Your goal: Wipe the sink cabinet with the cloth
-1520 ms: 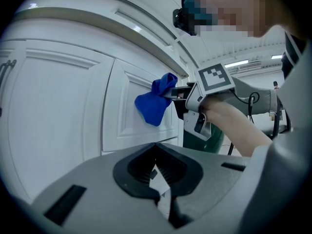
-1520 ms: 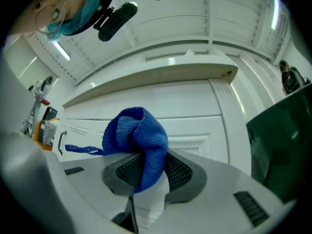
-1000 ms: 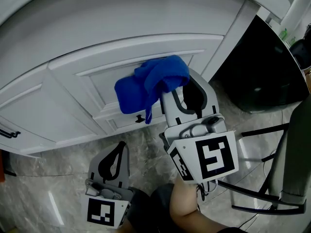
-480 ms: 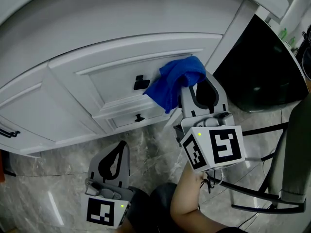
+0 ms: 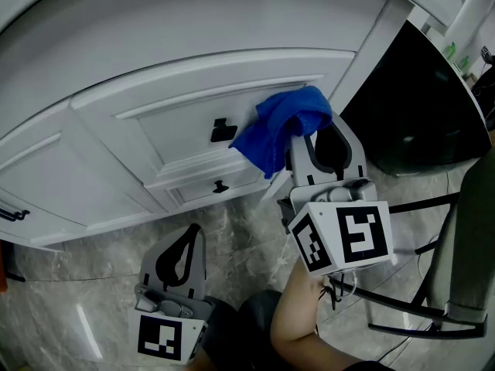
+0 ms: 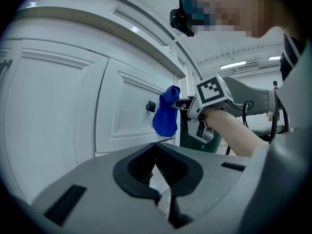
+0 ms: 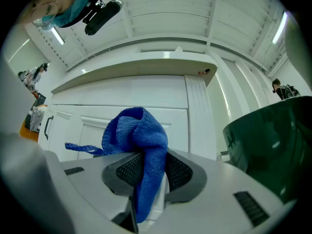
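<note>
In the head view the blue cloth (image 5: 280, 126) covers the tips of the right gripper's (image 5: 305, 147) fingers. It also covers a part of the door panel of the sink cabinet (image 5: 116, 68) behind it. Whether the cloth touches the door there, I cannot tell from this view. The cabinet itself is cut off by the top and left edges, and a black handle (image 5: 14, 214) at the left edge shows only partly. The dark bin (image 5: 418, 107) is cut by the right edge, and the person's forearm (image 5: 302, 327) leaves the picture at the bottom. In the right gripper view the lower end of the cloth goes down between the fingers (image 7: 181, 170) and out of sight. The figure at the far left (image 7: 31, 77) and the figure at the far right (image 7: 282, 88) are too small to make out.
</note>
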A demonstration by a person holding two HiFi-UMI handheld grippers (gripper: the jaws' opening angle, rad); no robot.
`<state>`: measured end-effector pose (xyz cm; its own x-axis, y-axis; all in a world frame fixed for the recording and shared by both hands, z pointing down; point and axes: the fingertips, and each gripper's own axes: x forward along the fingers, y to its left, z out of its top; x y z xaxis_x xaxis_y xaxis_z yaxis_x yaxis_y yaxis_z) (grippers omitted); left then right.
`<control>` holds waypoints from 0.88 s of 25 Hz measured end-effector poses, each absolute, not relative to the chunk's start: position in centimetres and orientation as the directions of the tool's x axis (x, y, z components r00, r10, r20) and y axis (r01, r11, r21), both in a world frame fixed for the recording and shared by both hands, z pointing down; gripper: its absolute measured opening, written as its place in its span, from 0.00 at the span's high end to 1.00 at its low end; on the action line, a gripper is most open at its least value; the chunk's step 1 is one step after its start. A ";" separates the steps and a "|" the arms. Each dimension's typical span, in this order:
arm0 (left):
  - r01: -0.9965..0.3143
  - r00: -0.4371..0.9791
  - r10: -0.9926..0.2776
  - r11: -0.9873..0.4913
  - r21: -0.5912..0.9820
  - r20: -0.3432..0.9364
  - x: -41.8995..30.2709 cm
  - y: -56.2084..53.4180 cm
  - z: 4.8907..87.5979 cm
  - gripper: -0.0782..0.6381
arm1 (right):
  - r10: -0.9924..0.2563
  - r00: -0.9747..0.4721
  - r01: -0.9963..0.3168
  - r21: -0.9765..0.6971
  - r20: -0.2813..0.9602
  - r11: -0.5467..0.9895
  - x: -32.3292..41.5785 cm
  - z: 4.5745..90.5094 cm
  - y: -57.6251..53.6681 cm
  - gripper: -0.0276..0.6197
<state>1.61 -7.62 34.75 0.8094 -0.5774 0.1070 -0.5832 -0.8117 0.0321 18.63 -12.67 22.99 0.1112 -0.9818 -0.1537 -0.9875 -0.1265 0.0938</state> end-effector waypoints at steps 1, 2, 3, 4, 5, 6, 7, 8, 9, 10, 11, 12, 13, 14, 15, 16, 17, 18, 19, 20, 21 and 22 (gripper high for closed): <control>-0.587 0.807 -0.580 -0.809 0.041 0.108 1.6 -7.6 34.8 0.89 | -0.982 0.112 -0.987 0.093 -0.153 -0.127 18.7 23.0 -12.6 0.78; -0.591 0.805 -0.583 -0.805 0.050 0.109 1.6 -7.7 34.8 0.89 | -0.982 0.113 -0.988 0.091 -0.152 -0.128 18.7 23.0 -12.6 0.78; -0.593 0.803 -0.585 -0.804 0.055 0.111 1.6 -7.7 34.9 0.89 | -0.982 0.114 -0.988 0.089 -0.152 -0.129 18.7 23.0 -12.6 0.78; -0.594 0.803 -0.586 -0.803 0.058 0.112 1.6 -7.8 34.9 0.89 | -0.982 0.116 -0.988 0.087 -0.152 -0.130 18.8 23.0 -12.6 0.78; -0.595 0.802 -0.587 -0.801 0.062 0.112 1.6 -7.8 34.9 0.89 | -0.981 0.117 -0.988 0.084 -0.153 -0.131 18.9 23.0 -12.6 0.78; -0.597 0.801 -0.588 -0.800 0.068 0.112 1.6 -7.9 35.0 0.89 | -0.981 0.117 -0.988 0.082 -0.154 -0.131 18.9 23.0 -12.6 0.78; -0.596 0.801 -0.588 -0.800 0.070 0.111 1.6 -7.9 35.0 0.89 | -0.981 0.117 -0.988 0.079 -0.155 -0.130 18.9 23.0 -12.6 0.78; -0.595 0.803 -0.586 -0.801 0.070 0.111 1.6 -7.9 35.0 0.89 | -0.981 0.116 -0.988 0.078 -0.156 -0.130 18.9 23.0 -12.5 0.78; -0.596 0.802 -0.587 -0.800 0.076 0.110 1.7 -7.9 35.0 0.89 | -0.981 0.117 -0.988 0.079 -0.155 -0.130 18.9 23.0 -12.5 0.78; -0.598 0.801 -0.589 -0.797 0.085 0.110 1.7 -7.8 35.0 0.89 | -0.981 0.119 -0.988 0.081 -0.154 -0.132 18.9 22.9 -12.5 0.78; -0.598 0.801 -0.589 -0.796 0.091 0.111 1.8 -7.8 35.0 0.89 | -0.981 0.122 -0.987 0.084 -0.153 -0.136 19.0 22.9 -12.4 0.78; -0.597 0.801 -0.588 -0.796 0.094 0.112 1.8 -7.8 35.0 0.89 | -0.980 0.127 -0.986 0.085 -0.152 -0.141 19.2 22.9 -12.4 0.78; -0.596 0.802 -0.587 -0.797 0.095 0.112 1.8 -7.8 35.0 0.89 | -0.979 0.133 -0.985 0.085 -0.151 -0.147 19.3 22.9 -12.3 0.78; -0.596 0.803 -0.586 -0.798 0.094 0.113 1.8 -7.8 35.0 0.89 | -0.979 0.139 -0.985 0.083 -0.152 -0.153 19.5 22.9 -12.2 0.78; -0.595 0.803 -0.586 -0.799 0.091 0.110 1.8 -7.8 34.9 0.89 | -0.978 0.143 -0.984 0.081 -0.153 -0.157 19.6 22.9 -12.1 0.78; -0.593 0.805 -0.585 -0.801 0.084 0.101 1.8 -7.8 34.8 0.89 | -0.977 0.147 -0.984 0.078 -0.154 -0.160 19.7 22.9 -12.1 0.78; -0.590 0.807 -0.584 -0.804 0.072 0.085 1.8 -7.9 34.6 0.89 | -0.977 0.150 -0.984 0.077 -0.155 -0.163 19.8 22.9 -12.0 0.78; -0.588 0.809 -0.583 -0.806 0.066 0.075 1.8 -7.9 34.4 0.89 | -0.976 0.152 -0.983 0.078 -0.155 -0.166 19.8 22.9 -12.0 0.78; -0.591 0.807 -0.585 -0.804 0.073 0.083 1.7 -7.9 34.6 0.89 | -0.975 0.156 -0.982 0.080 -0.155 -0.170 19.9 22.9 -11.9 0.78; -0.595 0.803 -0.588 -0.799 0.084 0.098 1.7 -7.8 34.7 0.89 | -0.975 0.160 -0.981 0.081 -0.156 -0.174 20.0 22.8 -11.9 0.78; -0.598 0.801 -0.589 -0.797 0.090 0.107 1.6 -7.8 34.9 0.89 | -0.974 0.164 -0.981 0.080 -0.156 -0.178 20.1 22.8 -11.8 0.78; -0.599 0.800 -0.589 -0.796 0.091 0.110 1.6 -7.8 34.9 0.89 | -0.973 0.169 -0.980 0.079 -0.157 -0.183 20.2 22.8 -11.8 0.78</control>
